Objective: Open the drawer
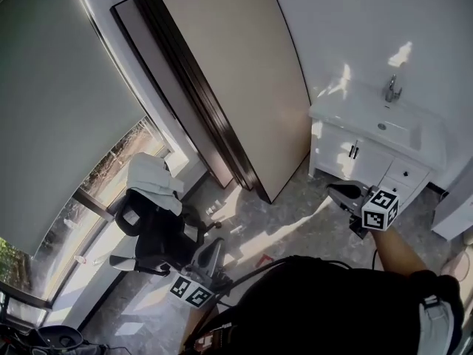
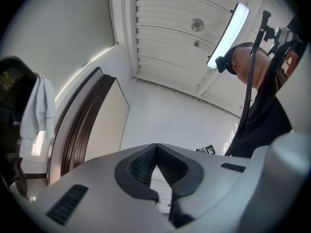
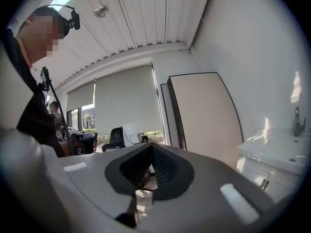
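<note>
A glossy white vanity cabinet (image 1: 347, 150) has a white drawer (image 1: 406, 174) with a dark knob. Left of the cabinet leans a tall beige panel (image 1: 236, 72) edged in dark brown. Farther left is a black office chair (image 1: 159, 235) draped in white cloth (image 1: 151, 176), beside a grey roller blind (image 1: 52, 102). The floor (image 1: 281, 224) in front of the cabinet is grey and marbled. The grey left gripper (image 1: 213, 248) and grey right gripper (image 1: 341, 191) bear black-and-white square markers.

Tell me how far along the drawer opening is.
Done: nothing; the drawer in the white cabinet sits flush, shut. In hand: the right gripper is out near the cabinet, not touching it, jaws together and empty; the left gripper hangs back, also shut and empty. Left: reach the drawer, grip it, pull.
</note>
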`<control>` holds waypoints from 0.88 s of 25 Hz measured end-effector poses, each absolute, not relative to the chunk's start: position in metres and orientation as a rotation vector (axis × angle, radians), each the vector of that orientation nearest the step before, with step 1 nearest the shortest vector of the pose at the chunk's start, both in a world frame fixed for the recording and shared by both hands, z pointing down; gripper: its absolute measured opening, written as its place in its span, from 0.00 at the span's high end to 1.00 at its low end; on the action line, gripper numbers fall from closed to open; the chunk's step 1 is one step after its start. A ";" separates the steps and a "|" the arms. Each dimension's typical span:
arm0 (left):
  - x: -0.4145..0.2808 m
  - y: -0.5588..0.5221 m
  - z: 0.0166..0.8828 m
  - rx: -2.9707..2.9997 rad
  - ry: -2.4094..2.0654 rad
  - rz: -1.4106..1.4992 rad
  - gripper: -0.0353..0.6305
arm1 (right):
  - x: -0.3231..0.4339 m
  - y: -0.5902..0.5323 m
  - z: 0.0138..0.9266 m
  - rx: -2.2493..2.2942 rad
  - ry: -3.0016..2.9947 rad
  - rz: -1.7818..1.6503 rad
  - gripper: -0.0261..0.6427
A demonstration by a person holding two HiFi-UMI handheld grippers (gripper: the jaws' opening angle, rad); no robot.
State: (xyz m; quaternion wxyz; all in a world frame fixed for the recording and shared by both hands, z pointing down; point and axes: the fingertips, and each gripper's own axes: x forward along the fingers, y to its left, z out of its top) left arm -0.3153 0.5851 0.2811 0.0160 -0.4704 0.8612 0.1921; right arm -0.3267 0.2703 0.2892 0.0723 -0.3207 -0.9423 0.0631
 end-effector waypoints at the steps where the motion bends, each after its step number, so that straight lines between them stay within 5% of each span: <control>1: -0.333 0.589 0.282 -1.496 2.664 0.603 0.95 | -0.337 0.275 0.285 -0.934 -2.849 0.182 0.96; 12: -0.486 0.624 0.261 -1.812 2.524 0.570 0.95 | -0.435 0.319 0.249 -0.640 -2.971 0.176 0.96; 22: -0.555 0.591 0.296 -1.925 2.508 0.595 0.95 | -0.476 0.291 0.278 -0.507 -2.960 0.219 0.96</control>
